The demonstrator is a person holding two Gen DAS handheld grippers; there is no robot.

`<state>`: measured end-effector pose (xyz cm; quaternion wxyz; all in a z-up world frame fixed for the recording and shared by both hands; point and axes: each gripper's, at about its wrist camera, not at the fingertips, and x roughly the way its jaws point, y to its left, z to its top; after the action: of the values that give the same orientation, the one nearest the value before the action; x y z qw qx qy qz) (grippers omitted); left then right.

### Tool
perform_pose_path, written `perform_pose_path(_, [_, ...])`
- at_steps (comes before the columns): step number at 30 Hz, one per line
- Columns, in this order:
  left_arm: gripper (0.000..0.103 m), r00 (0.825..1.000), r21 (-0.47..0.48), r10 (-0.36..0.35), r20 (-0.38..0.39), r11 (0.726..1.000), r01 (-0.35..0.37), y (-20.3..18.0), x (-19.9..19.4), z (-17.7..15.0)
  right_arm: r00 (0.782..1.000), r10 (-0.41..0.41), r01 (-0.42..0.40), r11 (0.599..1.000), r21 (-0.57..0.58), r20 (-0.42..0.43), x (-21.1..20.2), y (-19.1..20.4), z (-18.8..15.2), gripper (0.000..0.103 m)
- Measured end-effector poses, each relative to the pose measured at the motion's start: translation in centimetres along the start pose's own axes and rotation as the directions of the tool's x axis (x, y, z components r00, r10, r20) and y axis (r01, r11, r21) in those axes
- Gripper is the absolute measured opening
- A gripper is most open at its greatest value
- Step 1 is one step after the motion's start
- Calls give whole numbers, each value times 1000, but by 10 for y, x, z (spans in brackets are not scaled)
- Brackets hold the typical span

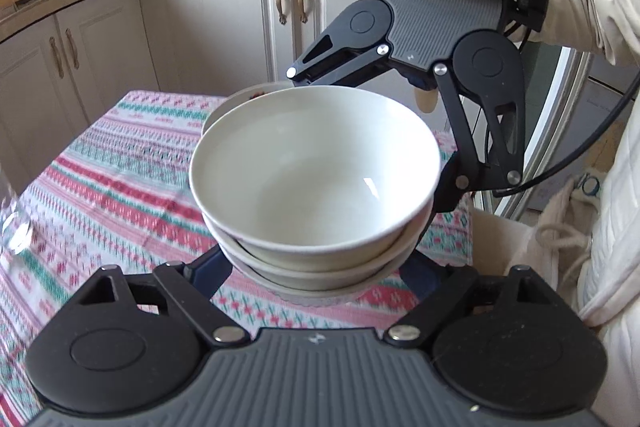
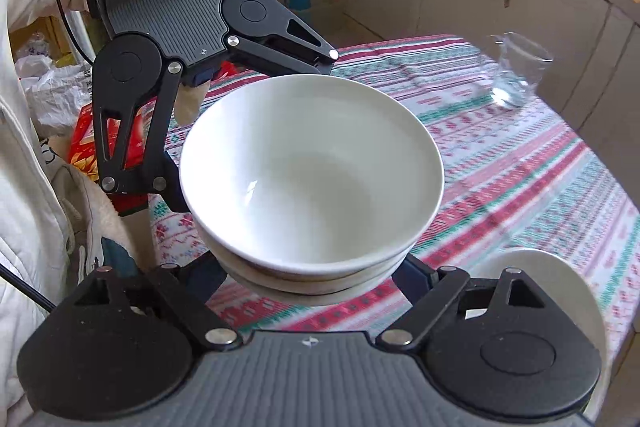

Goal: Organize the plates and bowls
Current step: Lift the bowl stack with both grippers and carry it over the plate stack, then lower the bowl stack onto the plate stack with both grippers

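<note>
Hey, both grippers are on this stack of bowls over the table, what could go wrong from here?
1. The top bowl only nests loosely in the lower dishes; a tilt could slide it out.
2. The left gripper and right gripper each hold one side; uneven lifting could loosen the stack.
3. The glass pitcher and the white plate sit nearby and could get knocked.

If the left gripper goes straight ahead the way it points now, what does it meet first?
The stacked white bowls already sit between the left gripper fingers; beyond them, likely the right gripper.
</note>
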<state>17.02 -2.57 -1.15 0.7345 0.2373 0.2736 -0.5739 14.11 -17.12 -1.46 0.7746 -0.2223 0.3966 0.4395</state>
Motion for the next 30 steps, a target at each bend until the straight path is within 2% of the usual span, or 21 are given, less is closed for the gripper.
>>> perform_pose_path(7, [89, 999, 44, -23, 27, 999, 22, 10, 34, 41, 998, -65, 65, 998, 19, 3, -35, -29, -18, 91])
perform_pose_path(14, [89, 998, 76, -50, 25, 996, 48, 24, 75, 67, 994, -112, 113, 993, 47, -19, -48, -63, -41, 91])
perform_pose_path(22, [89, 998, 84, -67, 11, 994, 65, 35, 108, 78, 991, -133, 135, 986, 93, -29, -49, -95, -65, 91])
perform_pose_path(30, [89, 997, 70, -74, 2, 995, 74, 42, 122, 79, 990, -139, 143, 982, 127, -34, -45, -111, -76, 91])
